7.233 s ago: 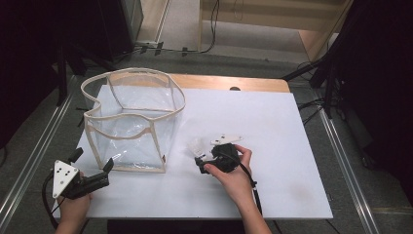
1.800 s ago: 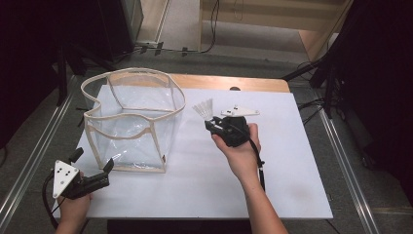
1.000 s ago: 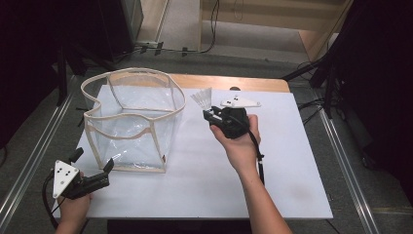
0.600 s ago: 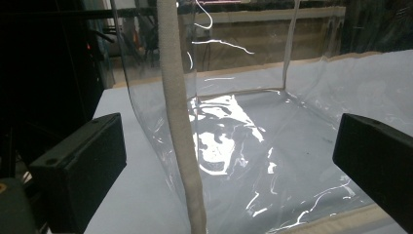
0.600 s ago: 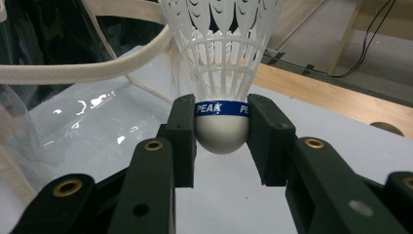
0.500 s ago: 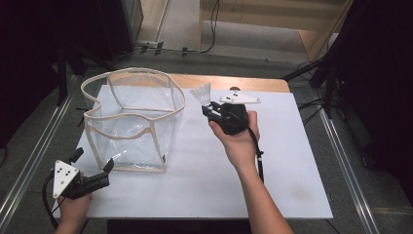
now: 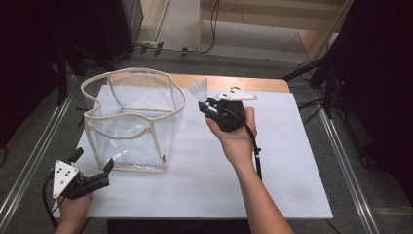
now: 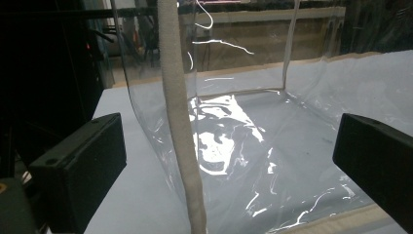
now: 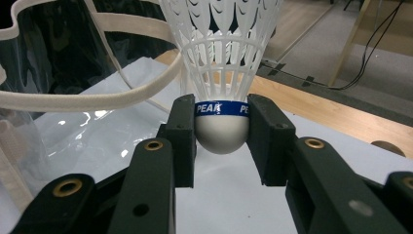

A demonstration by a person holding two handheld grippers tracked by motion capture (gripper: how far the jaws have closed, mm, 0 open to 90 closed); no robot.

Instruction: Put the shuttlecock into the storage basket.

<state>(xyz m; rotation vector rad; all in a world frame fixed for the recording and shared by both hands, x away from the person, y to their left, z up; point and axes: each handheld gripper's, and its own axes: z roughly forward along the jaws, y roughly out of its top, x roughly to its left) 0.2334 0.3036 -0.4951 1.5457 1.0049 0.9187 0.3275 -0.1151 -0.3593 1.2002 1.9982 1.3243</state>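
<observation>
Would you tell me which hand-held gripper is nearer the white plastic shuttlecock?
Right: the right hand-held gripper clamps the white plastic shuttlecock by its cork; the left hand-held gripper sits at the table's near-left corner.

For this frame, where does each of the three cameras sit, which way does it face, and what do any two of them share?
High view: fixed above the person's side, looking forward and down on the white table; both forearms, left gripper, right gripper.
Left gripper view: rides the left gripper, low over the table, facing the clear bag between its open jaws.
Right gripper view: rides the right gripper, facing the shuttlecock clamped at its cork.
Shared: all three views show the clear bag; the high and right gripper views both show the shuttlecock.
</observation>
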